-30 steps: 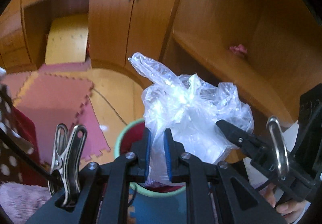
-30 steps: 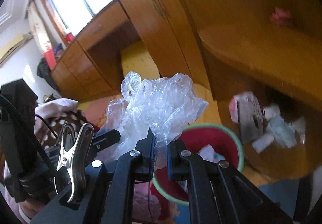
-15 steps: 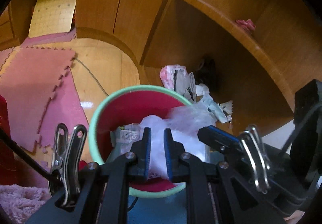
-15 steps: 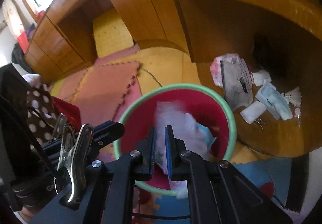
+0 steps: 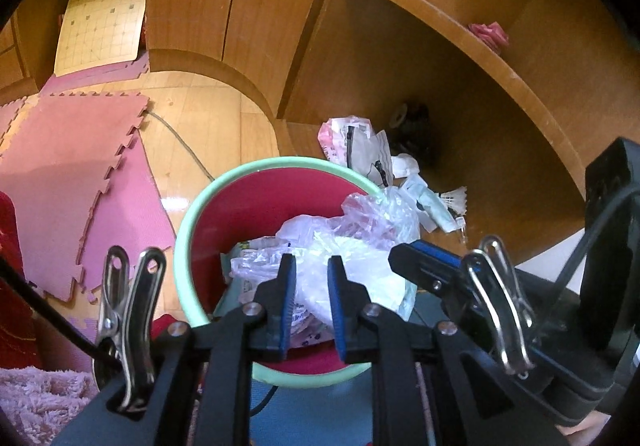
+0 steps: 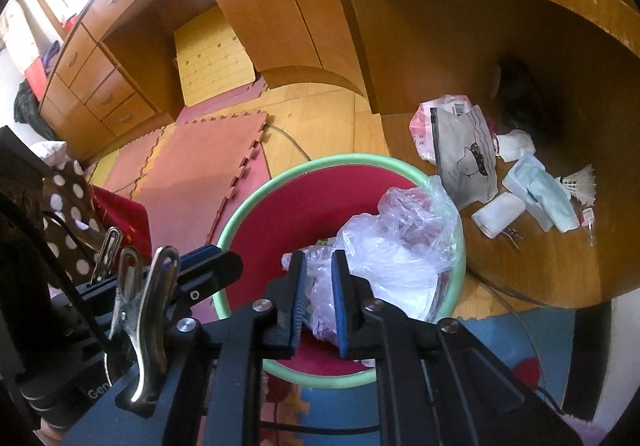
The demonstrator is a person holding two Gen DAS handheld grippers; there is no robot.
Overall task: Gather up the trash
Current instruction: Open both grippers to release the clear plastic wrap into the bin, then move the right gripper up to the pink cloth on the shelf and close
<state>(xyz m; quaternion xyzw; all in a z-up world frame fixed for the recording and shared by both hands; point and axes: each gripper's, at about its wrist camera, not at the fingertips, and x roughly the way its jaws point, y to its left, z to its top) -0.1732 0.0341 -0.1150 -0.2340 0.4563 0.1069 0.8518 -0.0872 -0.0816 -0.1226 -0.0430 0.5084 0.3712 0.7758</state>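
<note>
With both jaws just eased apart, left gripper [image 5: 311, 266], right gripper [image 6: 319, 260], plastic bag [image 6: 404, 246] between.

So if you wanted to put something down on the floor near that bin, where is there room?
Bare wood floor lies open between the pink foam mats, the bin and the cabinet base. The mats look free too. Right of the bin it is crowded: wrappers, a tissue roll and a shuttlecock litter the space under the desk.

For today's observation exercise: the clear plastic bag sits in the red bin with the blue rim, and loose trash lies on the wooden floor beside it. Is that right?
Only the rim colour is wrong: the red bin has a green rim, as the right wrist view shows. The plastic bag and loose trash are as stated.
</note>
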